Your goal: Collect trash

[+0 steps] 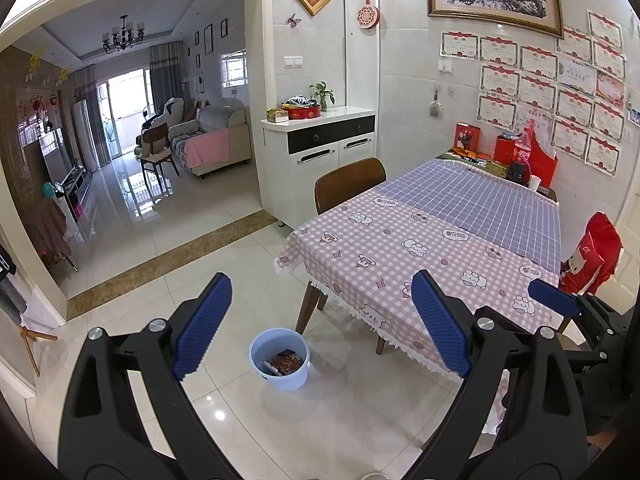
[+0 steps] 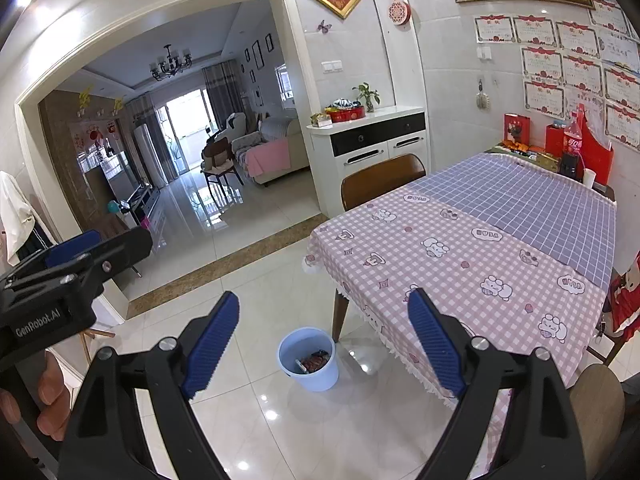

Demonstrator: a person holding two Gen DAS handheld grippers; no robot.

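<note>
A light blue bin (image 1: 280, 372) stands on the white tiled floor beside the table's near left leg, with red-brown wrappers (image 1: 285, 361) inside. It also shows in the right wrist view (image 2: 310, 374), wrappers (image 2: 316, 361) inside. My left gripper (image 1: 322, 324) is open and empty, held high above the floor with the bin between its fingers in view. My right gripper (image 2: 324, 338) is open and empty, also held high. The right gripper's finger (image 1: 554, 298) shows at the right of the left wrist view; the left gripper (image 2: 72, 256) shows at the left of the right wrist view.
A table (image 1: 420, 248) with a pink and purple checked cloth stands at right, a brown chair (image 1: 348, 184) behind it. A cola bottle (image 1: 524, 148), red boxes and a cup sit at its far end. A white cabinet (image 1: 320, 148) stands against the wall. A doorway opens to the living room.
</note>
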